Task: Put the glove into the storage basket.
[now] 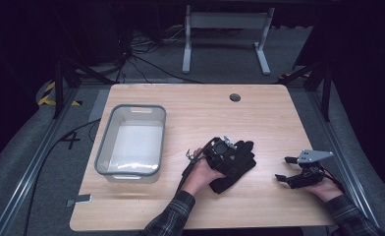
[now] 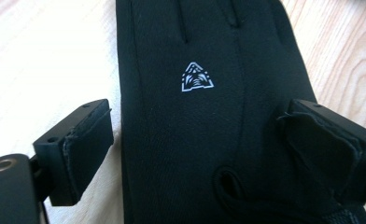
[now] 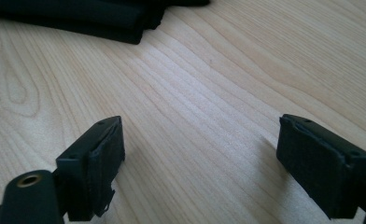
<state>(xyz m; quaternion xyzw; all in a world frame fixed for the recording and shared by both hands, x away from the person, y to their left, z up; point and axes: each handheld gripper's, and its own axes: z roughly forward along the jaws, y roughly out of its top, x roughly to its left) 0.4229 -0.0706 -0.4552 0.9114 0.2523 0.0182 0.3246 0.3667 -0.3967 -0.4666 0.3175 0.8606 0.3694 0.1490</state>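
Observation:
A black glove (image 1: pixel 237 164) lies flat on the wooden table (image 1: pixel 200 113), right of the middle; its back carries a small white triangular logo (image 2: pixel 196 77). My left gripper (image 1: pixel 225 150) hovers just over the glove, jaws wide apart on either side of it, pads clear of the fabric (image 2: pixel 195 140). My right gripper (image 1: pixel 285 168) sits low over bare wood to the glove's right, jaws spread with nothing between them (image 3: pixel 200 158). The glove's edge (image 3: pixel 92 18) shows at the top left of the right gripper view.
A grey-rimmed white bin (image 1: pixel 131 140) stands on the table's left part. A round cable hole (image 1: pixel 234 97) sits near the far edge. A small grey tab (image 1: pixel 80 200) lies at the front left corner. White desk legs (image 1: pixel 225 34) stand beyond the table.

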